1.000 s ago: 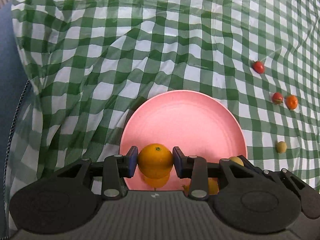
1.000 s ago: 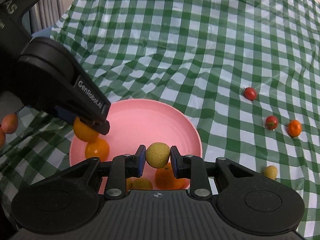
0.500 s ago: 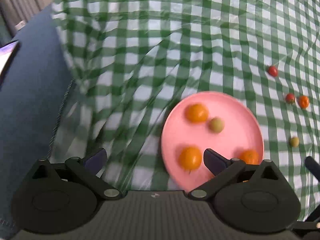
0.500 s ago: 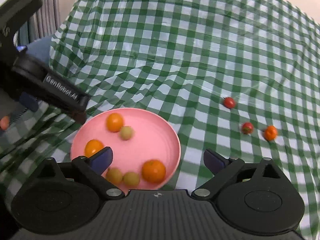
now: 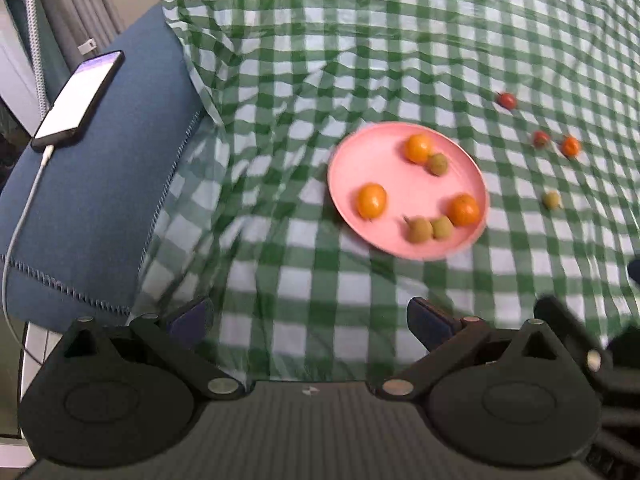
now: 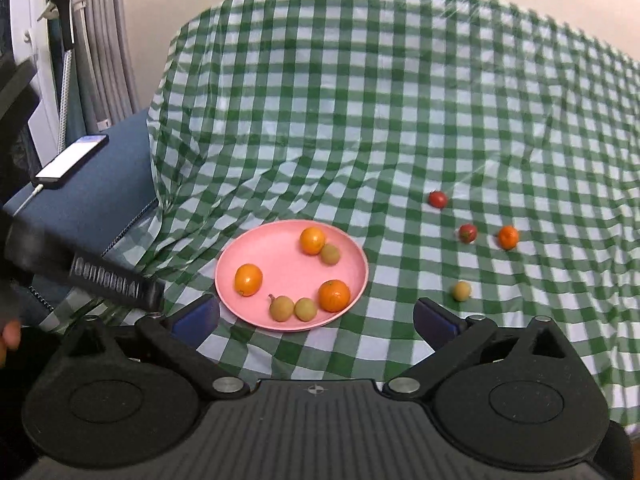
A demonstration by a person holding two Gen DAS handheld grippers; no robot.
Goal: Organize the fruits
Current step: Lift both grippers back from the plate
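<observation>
A pink plate (image 6: pixel 280 322) sits on a green checked cloth (image 6: pixel 360 100), just ahead of the right tool (image 6: pixel 316 320) and slightly to its left. Six fruits lie on it: three oranges (image 6: pixel 334 295) and three small greenish fruits (image 6: pixel 306 309), two of these touching near the closest rim.

Four fruits are still loose on the cloth, ahead and right of the right tool: a greenish one (image 6: pixel 461 291) nearest, then a small orange one (image 6: pixel 508 237) beside a red one (image 6: pixel 467 233), and another red one (image 6: pixel 438 199) farthest out.

Both tools are empty. The left tool (image 5: pixel 308 320) has its jaws spread fully wide; the right tool's jaws have just been opening, with nothing between them.

Risks, as I judge them: the cloth is wrinkled and slopes (it looks draped over something soft, perhaps no firm desk), so a nudged fruit may roll off. The round fruits may squirt from the pads or bruise. The two tools work close together and could collide.

A phone (image 5: pixel 78 100) lies on a blue cushion (image 5: pixel 88 200), far left.
</observation>
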